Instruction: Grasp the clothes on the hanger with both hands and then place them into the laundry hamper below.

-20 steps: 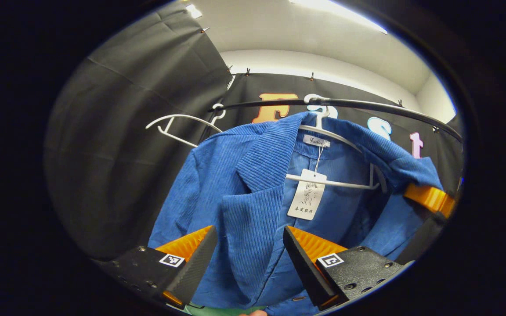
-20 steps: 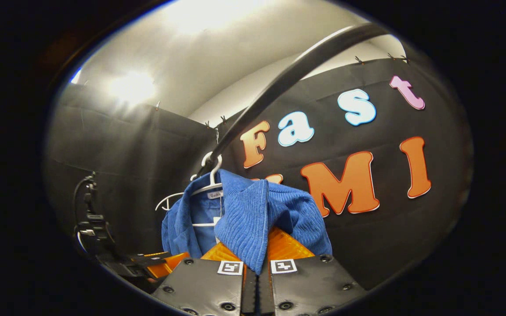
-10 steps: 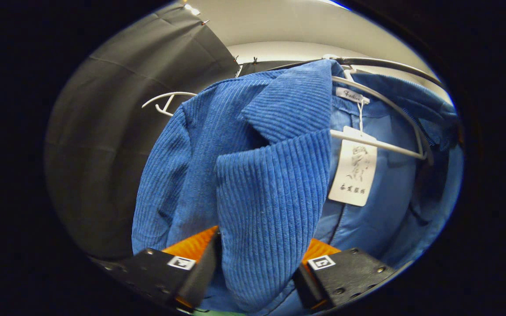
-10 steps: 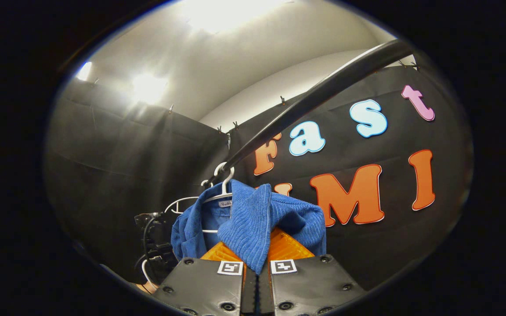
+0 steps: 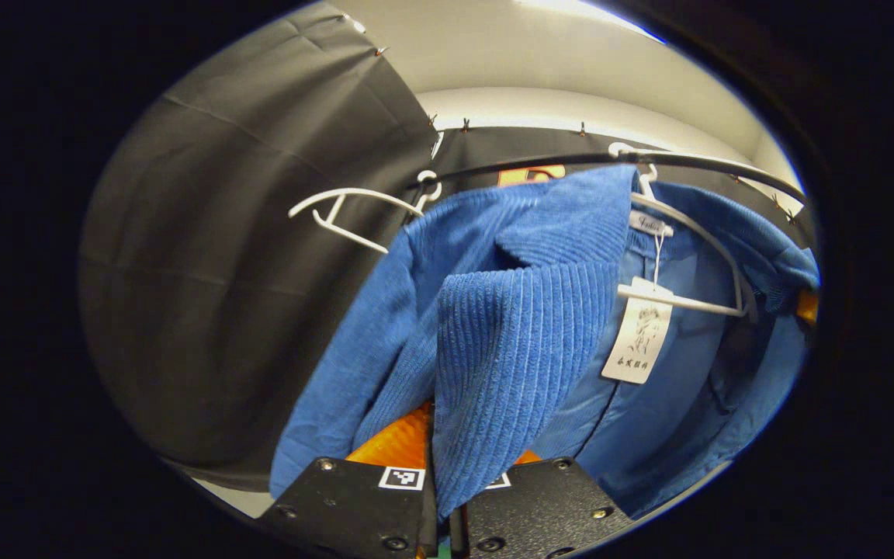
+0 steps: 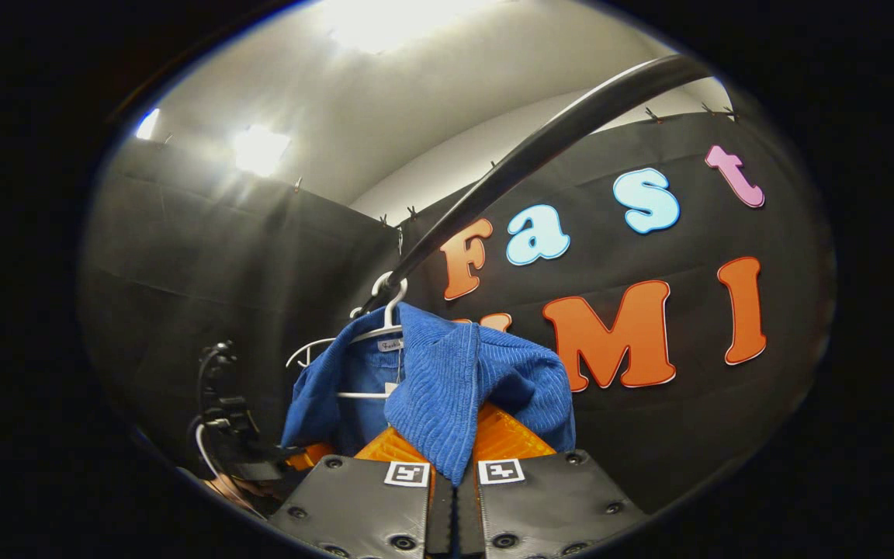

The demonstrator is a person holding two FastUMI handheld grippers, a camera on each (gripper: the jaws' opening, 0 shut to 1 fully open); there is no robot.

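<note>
A blue corduroy jacket (image 5: pixel 509 326) hangs on a white hanger (image 5: pixel 687 233) from the black rail (image 5: pixel 695 161), a paper tag (image 5: pixel 638 340) dangling inside it. My left gripper (image 5: pixel 447 481) is shut on the jacket's left lapel, which drapes between its fingers. In the right gripper view the same jacket (image 6: pixel 447 380) sits low in the middle, and my right gripper (image 6: pixel 453 466) is shut on its other lapel. The left gripper (image 6: pixel 261 466) also shows there at the lower left, held by a hand. The hamper is hidden.
An empty white hanger (image 5: pixel 354 210) hangs on the rail to the left of the jacket. The black rail (image 6: pixel 540 147) curves overhead in the right gripper view. Black cloth walls stand close behind and to the left.
My left gripper's fingers have closed from wide open onto the jacket's left lapel. The right gripper has stayed shut on the other lapel, shifting only slightly.
</note>
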